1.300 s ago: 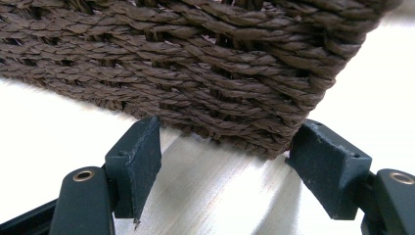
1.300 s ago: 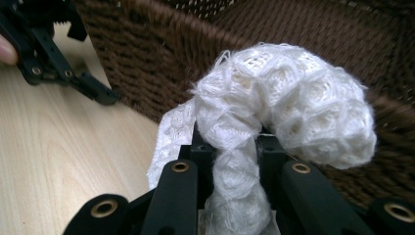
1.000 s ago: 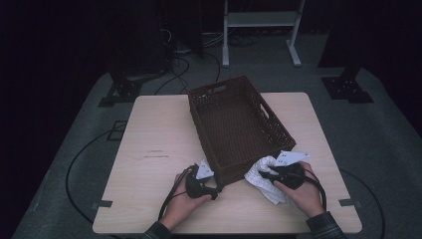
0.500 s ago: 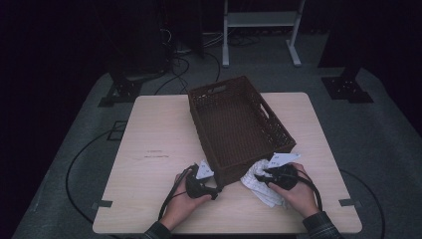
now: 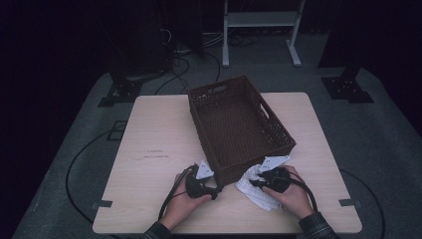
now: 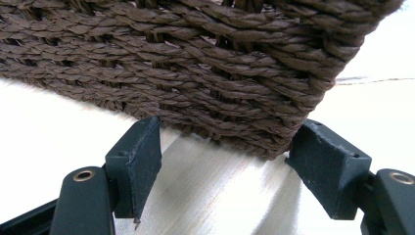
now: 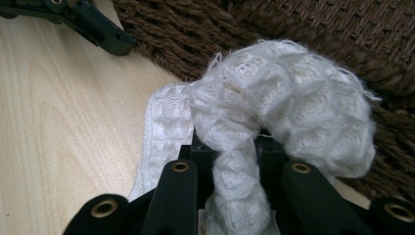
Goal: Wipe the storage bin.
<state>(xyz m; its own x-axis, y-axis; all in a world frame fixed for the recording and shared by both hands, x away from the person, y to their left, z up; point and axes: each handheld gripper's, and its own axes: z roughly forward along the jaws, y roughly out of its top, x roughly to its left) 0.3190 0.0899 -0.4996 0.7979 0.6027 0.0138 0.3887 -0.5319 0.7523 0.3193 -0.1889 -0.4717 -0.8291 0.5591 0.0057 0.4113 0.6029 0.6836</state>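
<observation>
Grasp done: right gripper (image 7: 230, 152) clamped on white waffle cloth (image 7: 288, 107), bunched above the fingers. Left gripper (image 6: 222, 161) spread around wicker basket (image 5: 239, 127) corner, probably steadying. Left: dropping cloth inside.

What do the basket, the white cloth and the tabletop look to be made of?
Basket: brown twisted cord, probably paper rope or wicker, matte, woven. Cloth: white waffle-textured fabric, likely cotton, with fuzzy frayed edges. Tabletop: pale wood or wood-look laminate, smooth, visible grain.

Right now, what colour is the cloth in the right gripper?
White waffle-weave cloth, clearest in the right gripper view.
</observation>
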